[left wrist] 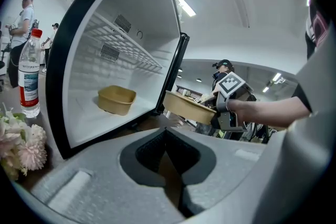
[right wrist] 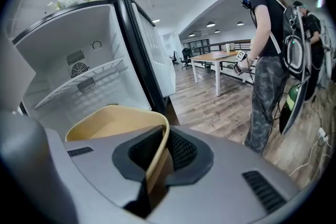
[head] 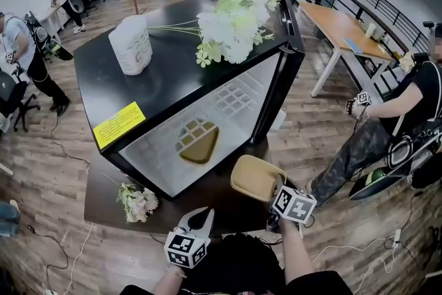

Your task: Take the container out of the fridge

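the fridge [head: 166, 83] is glossy black outside and white inside, with a white wire shelf [left wrist: 131, 52] and a yellow sticker [head: 119, 124] with dark print on its top. the container [head: 254, 177] at the right gripper [head: 276, 187] is plain tan, and the second container [head: 198, 141] inside the fridge is the same tan. the right gripper and the left gripper [head: 198, 217] are pale grey with black pads [right wrist: 181, 149], and each bears black-and-white square markers [head: 293, 205]. the flowers [head: 235, 24] on the fridge are white with green leaves. the small bunch [head: 138, 202] on the dark brown table [head: 228, 209] is pale pink and cream. the bottle [left wrist: 30, 73] is clear, with a red cap and a blue label. the floor [head: 311, 141] is brown wood planking.
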